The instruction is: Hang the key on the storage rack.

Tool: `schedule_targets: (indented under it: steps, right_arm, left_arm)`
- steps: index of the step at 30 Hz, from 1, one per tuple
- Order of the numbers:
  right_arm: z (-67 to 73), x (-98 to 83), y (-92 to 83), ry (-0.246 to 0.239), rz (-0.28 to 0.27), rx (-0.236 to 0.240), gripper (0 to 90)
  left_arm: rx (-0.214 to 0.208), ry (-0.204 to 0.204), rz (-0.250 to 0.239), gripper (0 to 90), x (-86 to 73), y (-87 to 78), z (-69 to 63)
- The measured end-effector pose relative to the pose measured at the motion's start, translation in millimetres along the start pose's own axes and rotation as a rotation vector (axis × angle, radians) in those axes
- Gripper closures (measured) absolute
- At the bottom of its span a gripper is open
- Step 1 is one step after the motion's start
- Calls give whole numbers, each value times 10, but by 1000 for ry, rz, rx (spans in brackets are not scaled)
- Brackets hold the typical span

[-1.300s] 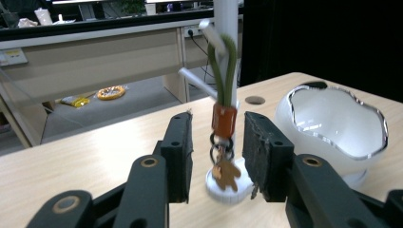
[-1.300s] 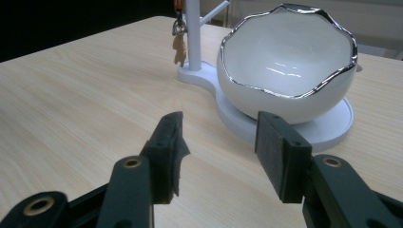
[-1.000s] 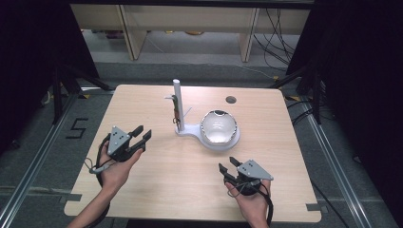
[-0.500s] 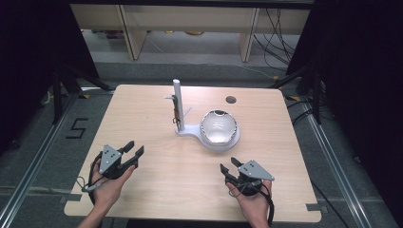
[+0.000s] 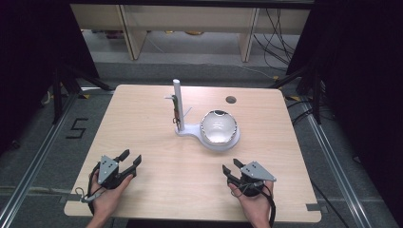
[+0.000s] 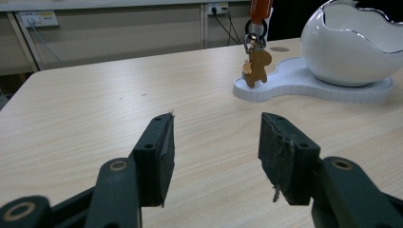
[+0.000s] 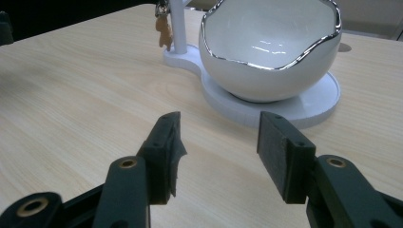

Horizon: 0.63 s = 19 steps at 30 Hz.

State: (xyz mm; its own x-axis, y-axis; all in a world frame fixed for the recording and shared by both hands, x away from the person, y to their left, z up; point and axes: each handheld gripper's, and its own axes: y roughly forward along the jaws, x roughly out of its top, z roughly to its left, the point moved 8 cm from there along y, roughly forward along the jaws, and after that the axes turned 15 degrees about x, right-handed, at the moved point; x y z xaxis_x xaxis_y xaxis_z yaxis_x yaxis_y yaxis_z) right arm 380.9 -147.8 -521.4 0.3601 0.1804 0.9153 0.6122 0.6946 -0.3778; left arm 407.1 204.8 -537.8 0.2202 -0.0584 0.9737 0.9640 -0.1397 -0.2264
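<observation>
Both empty, jaws apart: left gripper (image 5: 131, 161) at seven o'clock, right gripper (image 5: 232, 171) at five; keychain (image 6: 255, 66) hanging on stand (image 5: 177, 102) at centre, beside bowl (image 5: 218, 127); likely reach: approach slowly, square to the charm.

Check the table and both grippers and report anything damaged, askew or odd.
Only pad wear stands out. The left gripper has frayed threads hanging off one pad, and a pad on the right gripper has a ragged, torn edge. The white bowl sits squarely on its stand, keychain hanging straight.
</observation>
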Motion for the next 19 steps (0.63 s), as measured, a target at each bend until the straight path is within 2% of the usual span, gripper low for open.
schedule_targets:
  steps: [5,7,13,18,19]
  right_arm:
    - [-17,-52,7,18,-3,1,500]
    - [-15,-81,7,25,13,8,496]
    - [-31,-112,25,3,17,-2,490]
    - [-38,-121,12,3,26,-4,488]
    - [-30,-113,13,17,13,2,486]
  left_arm:
    - [-13,-1,12,448,-44,25,-15]
    - [-15,1,15,447,-46,25,-19]
    - [-13,0,19,444,-47,29,-12]
    - [-11,2,20,443,-47,30,-11]
    - [-11,1,21,443,-48,30,-10]
